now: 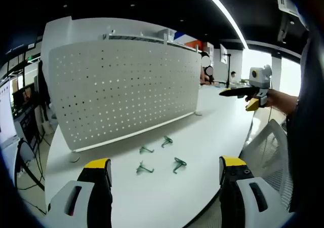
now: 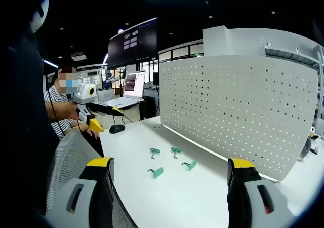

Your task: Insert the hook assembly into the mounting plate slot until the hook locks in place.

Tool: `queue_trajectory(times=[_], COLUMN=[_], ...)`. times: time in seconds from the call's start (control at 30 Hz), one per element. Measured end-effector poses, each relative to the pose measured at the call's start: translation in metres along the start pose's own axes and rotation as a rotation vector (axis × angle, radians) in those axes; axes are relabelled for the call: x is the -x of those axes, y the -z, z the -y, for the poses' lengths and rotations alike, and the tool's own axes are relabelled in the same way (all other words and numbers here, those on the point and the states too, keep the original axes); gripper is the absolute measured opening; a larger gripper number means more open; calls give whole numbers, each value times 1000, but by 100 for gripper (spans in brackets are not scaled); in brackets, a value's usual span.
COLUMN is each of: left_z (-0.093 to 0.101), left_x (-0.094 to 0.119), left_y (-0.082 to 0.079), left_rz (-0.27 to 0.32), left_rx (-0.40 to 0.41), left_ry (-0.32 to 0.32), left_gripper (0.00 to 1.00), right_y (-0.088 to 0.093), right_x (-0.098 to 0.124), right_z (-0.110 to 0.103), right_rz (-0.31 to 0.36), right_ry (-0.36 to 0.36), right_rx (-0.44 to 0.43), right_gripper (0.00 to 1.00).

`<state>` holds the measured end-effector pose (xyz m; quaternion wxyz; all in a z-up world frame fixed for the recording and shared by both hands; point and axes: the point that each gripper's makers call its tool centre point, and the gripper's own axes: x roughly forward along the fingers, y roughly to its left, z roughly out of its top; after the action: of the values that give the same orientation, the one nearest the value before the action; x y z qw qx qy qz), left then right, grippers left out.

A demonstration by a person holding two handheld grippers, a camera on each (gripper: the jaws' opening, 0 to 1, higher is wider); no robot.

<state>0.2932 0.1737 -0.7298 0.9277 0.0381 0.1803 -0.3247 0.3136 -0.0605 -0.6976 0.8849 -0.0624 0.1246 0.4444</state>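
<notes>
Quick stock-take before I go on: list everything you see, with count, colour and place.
hooks: four, green, loose on the table, in front of the pegboard
pegboard: one, white, perforated, upright on the table
table: one, white
laptop: one, open, far end of the table
mouse: one, black, near the laptop
chair: one, mesh, beside the table
left gripper: yellow-tipped jaws apart, empty
right gripper: same, empty

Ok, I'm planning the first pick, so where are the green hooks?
Four green hooks lie loose on the white table, in front of the pegboard, ahead of both open hand-held grippers.
</notes>
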Motion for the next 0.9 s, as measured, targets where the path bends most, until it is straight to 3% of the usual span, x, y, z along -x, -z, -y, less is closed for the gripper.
queue_trajectory(times=[0.9], left_z=[0], left_x=[-2], left_y=[0], left_rz=[-10], left_rx=[-15], left_ry=[2], left_gripper=[86], right_y=[4], right_x=[3], right_z=[3], right_rz=[0], right_ry=[-9], right_rx=[2], right_gripper=[91])
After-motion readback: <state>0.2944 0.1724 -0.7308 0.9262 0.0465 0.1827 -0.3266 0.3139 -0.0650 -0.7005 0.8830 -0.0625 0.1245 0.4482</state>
